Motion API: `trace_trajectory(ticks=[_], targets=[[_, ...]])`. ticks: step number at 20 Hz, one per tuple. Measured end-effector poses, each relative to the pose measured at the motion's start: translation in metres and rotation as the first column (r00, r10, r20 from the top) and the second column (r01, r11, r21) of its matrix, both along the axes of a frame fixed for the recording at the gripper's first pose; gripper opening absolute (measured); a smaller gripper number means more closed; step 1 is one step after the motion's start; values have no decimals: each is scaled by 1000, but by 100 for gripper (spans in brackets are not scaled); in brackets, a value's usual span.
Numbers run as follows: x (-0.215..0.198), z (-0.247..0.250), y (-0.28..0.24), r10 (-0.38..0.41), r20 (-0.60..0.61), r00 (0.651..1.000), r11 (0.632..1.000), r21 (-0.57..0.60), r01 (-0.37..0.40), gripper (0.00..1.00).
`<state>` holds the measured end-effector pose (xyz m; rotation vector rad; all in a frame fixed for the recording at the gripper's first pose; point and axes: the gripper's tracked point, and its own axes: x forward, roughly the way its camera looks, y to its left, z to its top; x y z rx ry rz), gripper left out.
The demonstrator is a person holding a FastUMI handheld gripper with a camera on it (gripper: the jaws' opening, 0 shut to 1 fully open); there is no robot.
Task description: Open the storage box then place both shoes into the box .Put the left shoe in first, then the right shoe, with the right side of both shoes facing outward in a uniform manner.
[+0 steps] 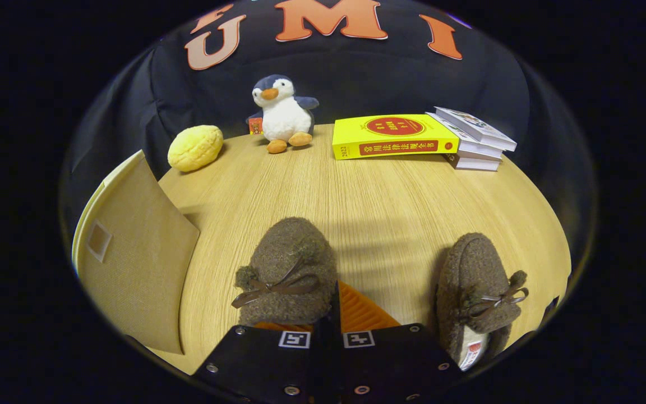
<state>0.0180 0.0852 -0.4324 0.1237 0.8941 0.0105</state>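
A: Gripper [327,320] fingers nearly together, empty, over the left shoe [289,272]; right shoe [477,292] alongside.
B: Box [132,252] at left looks unopened. I'd open it first.

gripper [331,314], screwed plates, seemingly square markers

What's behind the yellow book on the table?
Behind the yellow book, a stack of white books pokes out at its far corner; the rest is covered. The tongs look shut, beside the nearer brown slipper.
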Motion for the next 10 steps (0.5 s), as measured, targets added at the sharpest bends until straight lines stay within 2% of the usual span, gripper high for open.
trace_trajectory(ticks=[4, 10], targets=[[1, 57, 5, -37, 29, 999, 998, 47, 36, 7], [13, 154, 58, -2, 142, 990, 993, 116, -14, 6]])
